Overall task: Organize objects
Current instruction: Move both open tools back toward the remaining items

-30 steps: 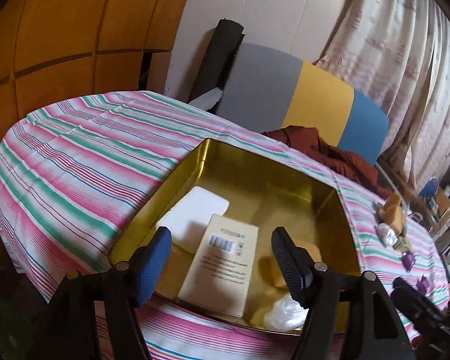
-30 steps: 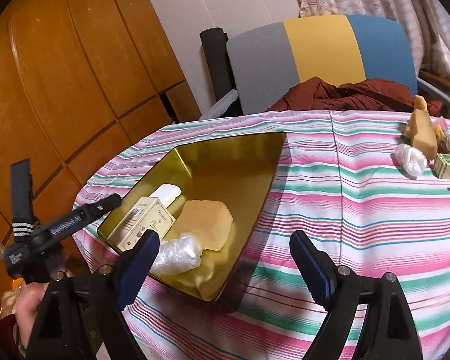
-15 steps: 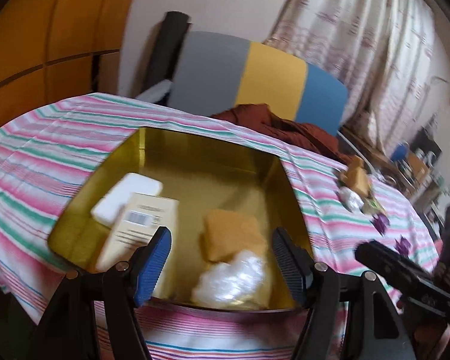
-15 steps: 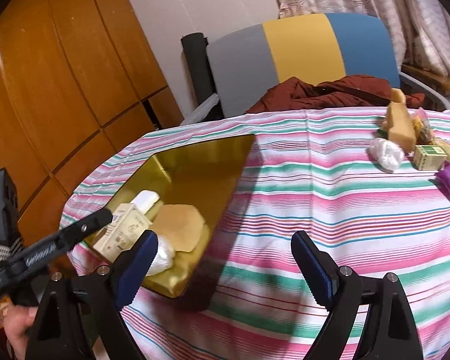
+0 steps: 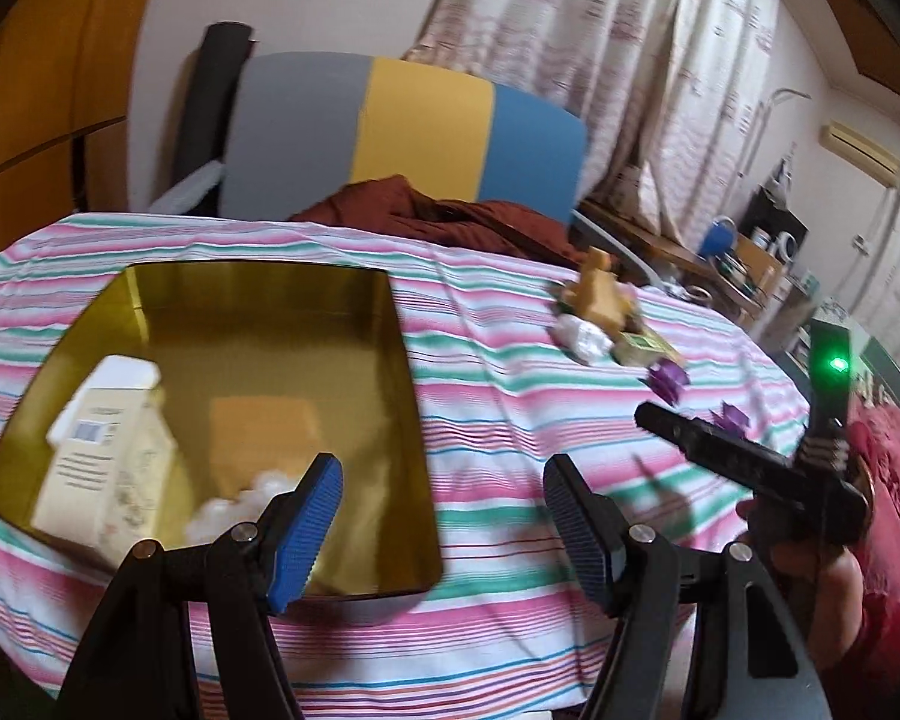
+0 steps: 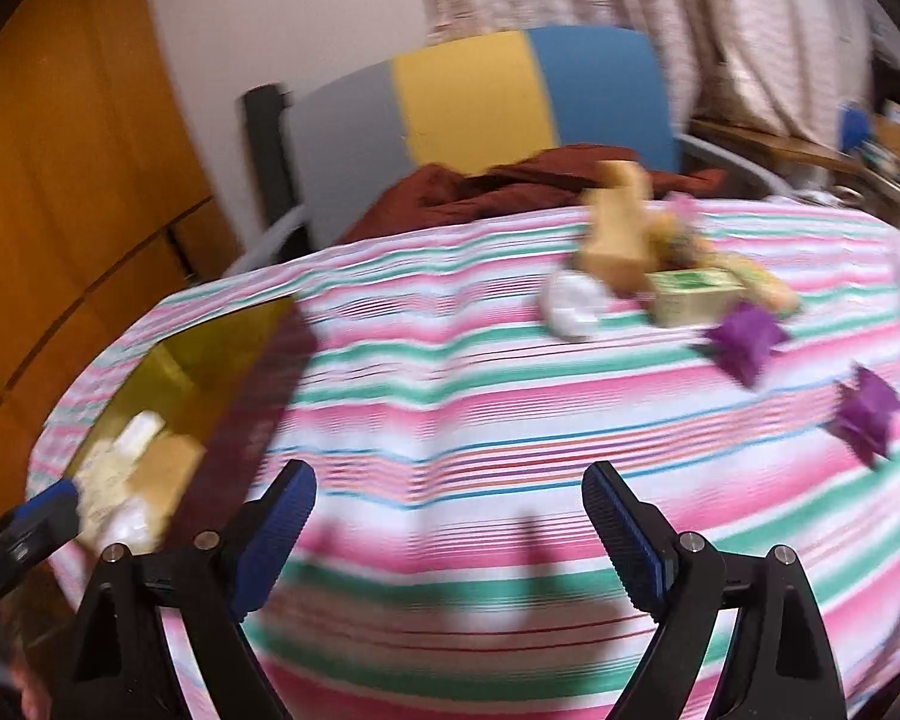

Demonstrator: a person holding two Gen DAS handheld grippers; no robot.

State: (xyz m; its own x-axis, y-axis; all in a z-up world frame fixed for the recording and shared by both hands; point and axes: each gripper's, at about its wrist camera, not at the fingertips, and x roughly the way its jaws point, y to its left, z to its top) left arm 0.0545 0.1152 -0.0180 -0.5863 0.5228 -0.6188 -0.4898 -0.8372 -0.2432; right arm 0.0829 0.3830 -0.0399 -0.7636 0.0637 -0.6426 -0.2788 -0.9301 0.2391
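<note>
Striped cloth in pink, green and white covered the desk, its soft folds running toward a chair back padded in grey, yellow and blue panels, with a rumpled rust-brown cloth heaped just behind the desk edge. Pale patterned curtains hung along the wall beyond.

On the left part of the desk sat a shallow rectangular tin, its gold inner walls shiny and smooth. Inside lay a cream cardboard box with a barcode, a flat white bar partly under it, a flat tan slab and a crinkly white plastic wad near the front wall.

Well apart, toward the far right of the cloth, stood a small cluster: a tan block figure, a crumpled white wad touching its base, and a small green-and-cream carton just beside them. Two purple folded paper shapes lay nearer, each alone on the stripes. Much of this was blurred.

The left hand-held gripper hung over the tin's right front corner, its ribbed blue pads spread wide with nothing between them. The right hand-held gripper hovered over bare cloth, likewise released, its jaws apart and empty.
</note>
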